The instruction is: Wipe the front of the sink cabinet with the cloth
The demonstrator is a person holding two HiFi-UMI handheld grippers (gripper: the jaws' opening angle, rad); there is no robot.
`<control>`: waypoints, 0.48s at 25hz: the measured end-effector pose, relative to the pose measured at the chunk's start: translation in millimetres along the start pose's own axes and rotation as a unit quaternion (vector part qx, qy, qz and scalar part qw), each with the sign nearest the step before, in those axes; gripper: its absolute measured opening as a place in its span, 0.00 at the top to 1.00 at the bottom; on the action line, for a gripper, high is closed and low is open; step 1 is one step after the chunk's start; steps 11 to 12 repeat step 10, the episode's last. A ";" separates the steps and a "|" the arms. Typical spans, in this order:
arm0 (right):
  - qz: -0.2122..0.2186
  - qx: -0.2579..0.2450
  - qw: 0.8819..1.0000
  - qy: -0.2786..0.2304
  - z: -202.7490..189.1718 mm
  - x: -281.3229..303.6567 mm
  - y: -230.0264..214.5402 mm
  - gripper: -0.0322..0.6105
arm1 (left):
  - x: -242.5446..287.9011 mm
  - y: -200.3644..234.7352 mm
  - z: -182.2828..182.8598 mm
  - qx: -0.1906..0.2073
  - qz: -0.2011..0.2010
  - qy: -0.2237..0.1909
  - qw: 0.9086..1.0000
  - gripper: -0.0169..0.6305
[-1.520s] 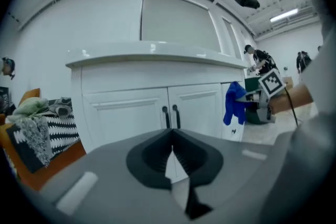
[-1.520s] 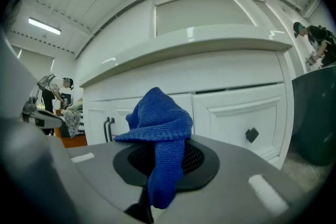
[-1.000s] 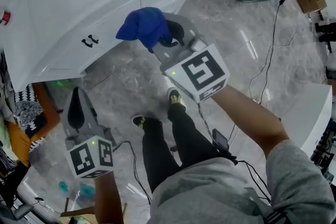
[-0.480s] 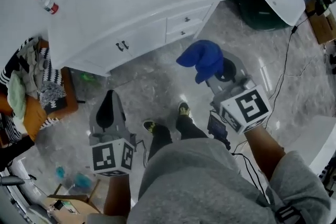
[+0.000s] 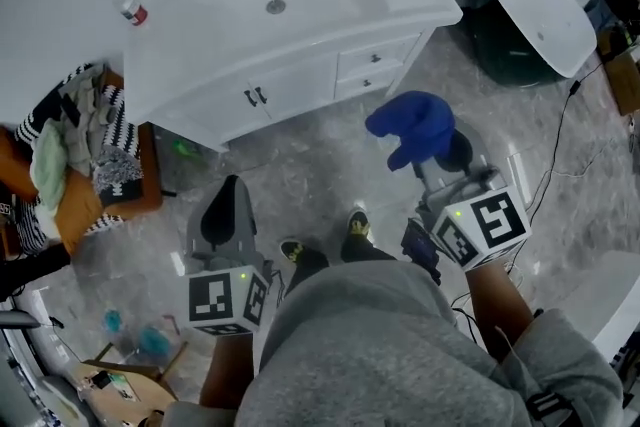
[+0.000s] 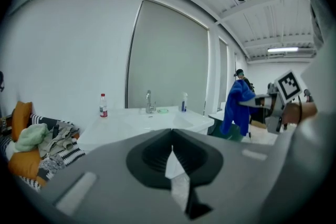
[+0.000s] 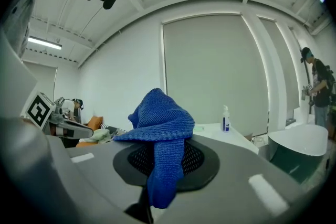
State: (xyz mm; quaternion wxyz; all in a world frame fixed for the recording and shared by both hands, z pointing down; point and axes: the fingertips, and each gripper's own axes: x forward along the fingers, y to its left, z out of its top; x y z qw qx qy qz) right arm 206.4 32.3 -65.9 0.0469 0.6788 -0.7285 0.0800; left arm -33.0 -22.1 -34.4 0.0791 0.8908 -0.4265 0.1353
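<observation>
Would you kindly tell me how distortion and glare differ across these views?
Head view: fairly straight, with glare streaks on the glossy floor. Left gripper view: strong fisheye, dark corners. Right gripper view: same fisheye; the blue cloth is crisp.

Head view: steep downward look from well above the white rectangular sink cabinet point(image 5: 300, 85). Both gripper views: level, facing that cabinet (countertop point(image 5: 190, 25) shared by all three).
</observation>
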 end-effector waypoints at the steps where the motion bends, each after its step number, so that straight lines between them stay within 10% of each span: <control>1: -0.002 0.004 1.000 -0.004 1.0 0.0 -0.5 0.84 | 1.9 -1.0 2.4 0.001 -0.001 -0.002 1.000 0.96; 12: 0.000 0.015 1.000 -0.005 -1.5 -2.4 -3.0 0.84 | 2.8 -2.6 14.4 0.002 0.011 -0.010 1.000 0.96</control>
